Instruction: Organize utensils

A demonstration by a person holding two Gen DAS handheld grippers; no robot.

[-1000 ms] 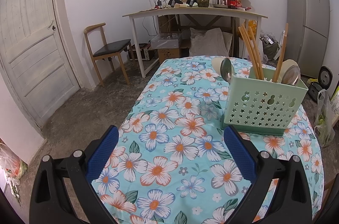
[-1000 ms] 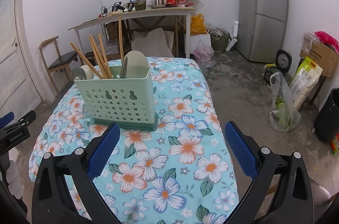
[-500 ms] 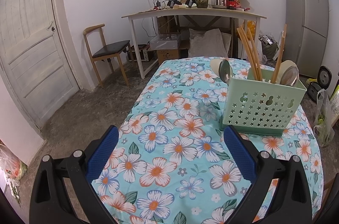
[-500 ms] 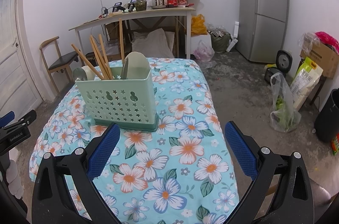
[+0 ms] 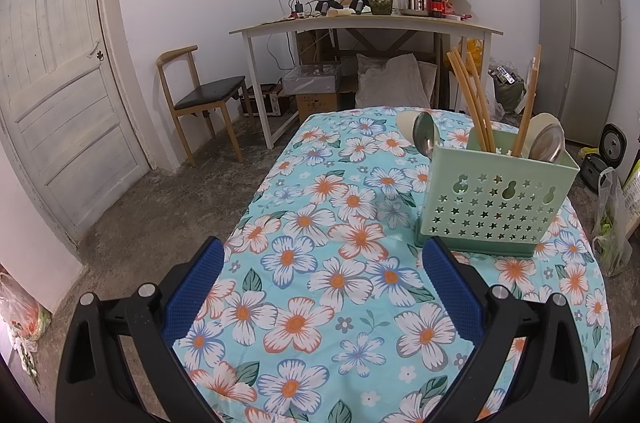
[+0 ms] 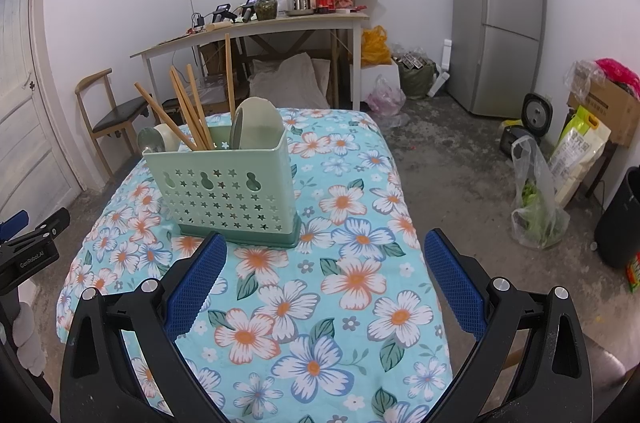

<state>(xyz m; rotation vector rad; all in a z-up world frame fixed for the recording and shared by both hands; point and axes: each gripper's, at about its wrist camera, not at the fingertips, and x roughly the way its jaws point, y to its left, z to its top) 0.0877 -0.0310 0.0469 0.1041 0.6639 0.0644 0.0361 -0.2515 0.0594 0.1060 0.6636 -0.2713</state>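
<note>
Green plastic caddy [image 6: 228,185] stands on the floral table [image 6: 352,283], chopsticks [image 6: 188,111] and spoons inside; left tongs [image 5: 322,287] and right tongs [image 6: 322,281] gape empty before it; a careless reach could tip it.

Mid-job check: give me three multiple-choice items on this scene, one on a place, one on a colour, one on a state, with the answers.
1. Where does the utensil holder stand?
A. on the floral tablecloth
B. on the chair
C. on the floor

2. What colour is the holder?
A. red
B. pale green
C. black

3. How are the two claws, left claw and right claw?
A. both open, holding nothing
B. both shut on chopsticks
C. one shut on a spoon

Answers:
1 A, its base rests on the flowered cloth.
2 B, its star-punched wall is pale green.
3 A, the blue pads stand wide apart with only cloth between them; the chopsticks and spoons sit in the holder.
</note>
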